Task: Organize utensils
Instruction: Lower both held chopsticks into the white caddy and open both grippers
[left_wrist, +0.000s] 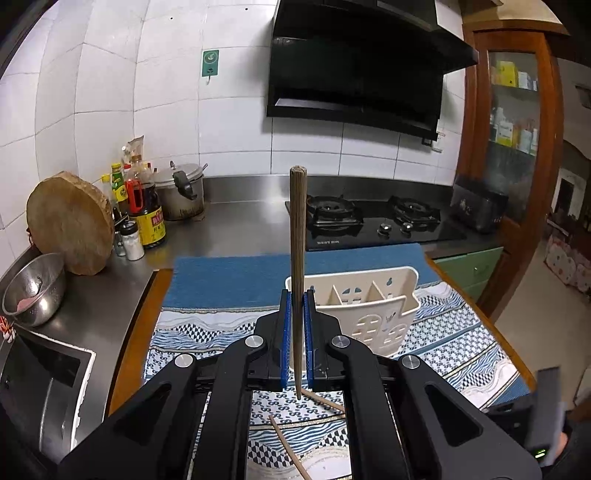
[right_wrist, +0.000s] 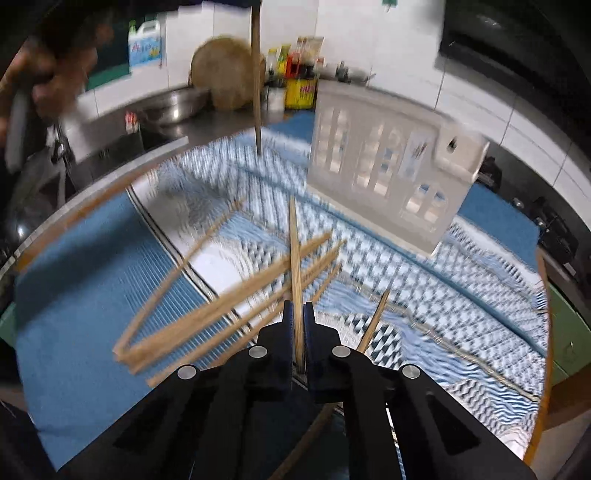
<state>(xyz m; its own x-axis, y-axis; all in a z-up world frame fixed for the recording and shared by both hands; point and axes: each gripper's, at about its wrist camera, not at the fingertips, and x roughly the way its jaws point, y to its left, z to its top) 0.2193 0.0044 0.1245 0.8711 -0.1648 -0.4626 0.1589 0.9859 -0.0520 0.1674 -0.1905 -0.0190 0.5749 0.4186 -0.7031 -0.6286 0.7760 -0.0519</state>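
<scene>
In the left wrist view my left gripper is shut on a wooden chopstick that stands upright, thick end up. Just behind and right of it sits the cream utensil holder with its divided compartments. The right wrist view is blurred. There my right gripper is shut on another chopstick that points away over the cloth. Several loose chopsticks lie crossed on the cloth below it. The holder shows at the upper right, and the left hand's chopstick hangs at the top.
A blue and white patterned cloth covers the table. On the steel counter behind stand a round wooden board, sauce bottles, a pot, a metal bowl and a gas hob. A sink lies at left.
</scene>
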